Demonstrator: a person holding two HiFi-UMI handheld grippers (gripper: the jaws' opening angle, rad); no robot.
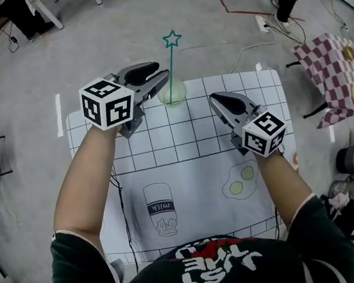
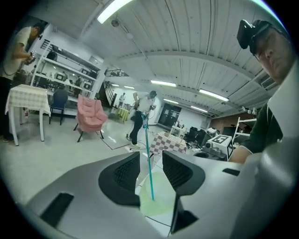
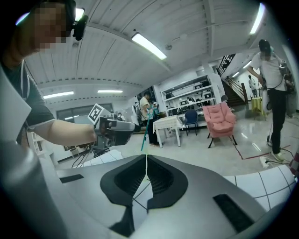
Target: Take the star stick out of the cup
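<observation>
While my right tool (image 1: pixel 218 98) hovers nearer to me, jaws together on nothing, my left tool (image 1: pixel 154 77) stands wide open, with the green cup (image 1: pixel 172 93) showing between its jaws at the far edge of the surface (image 1: pixel 187 168). The star stick (image 1: pixel 171 60) stands inside the cup, untouched. I judge this to be the approach; next, one tool must pinch the thin stick precisely.

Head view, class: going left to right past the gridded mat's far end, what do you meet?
Left hand-held gripper → pale green translucent cup → right hand-held gripper → red-and-white checked table
</observation>
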